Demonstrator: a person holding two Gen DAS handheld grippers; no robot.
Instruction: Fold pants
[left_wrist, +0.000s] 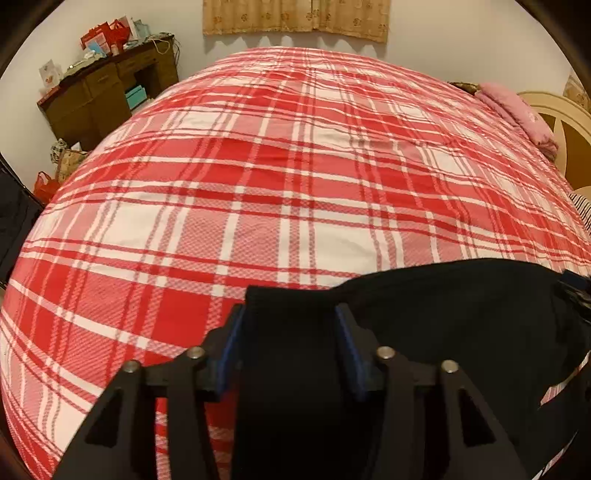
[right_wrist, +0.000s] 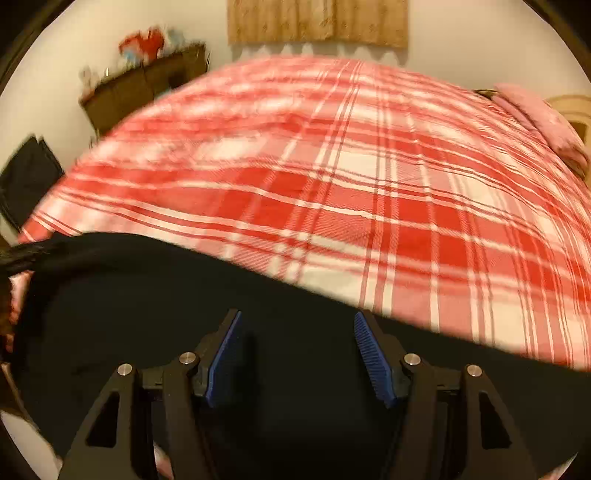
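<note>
The black pants (left_wrist: 443, 314) lie at the near edge of a bed with a red and white plaid cover (left_wrist: 280, 177). My left gripper (left_wrist: 290, 310) has its blue-padded jaws wide apart, with a thick band of the black fabric standing between them. In the right wrist view the pants (right_wrist: 147, 295) spread dark across the bottom. My right gripper (right_wrist: 297, 317) is open just above the fabric, with nothing between its blue pads. That view is motion-blurred.
A brown wooden desk (left_wrist: 107, 92) with red bags and clutter stands at the far left wall. A pink folded cloth (left_wrist: 517, 110) lies by the cream headboard (left_wrist: 557, 122) at the right. A beige curtain (left_wrist: 295, 16) hangs on the far wall.
</note>
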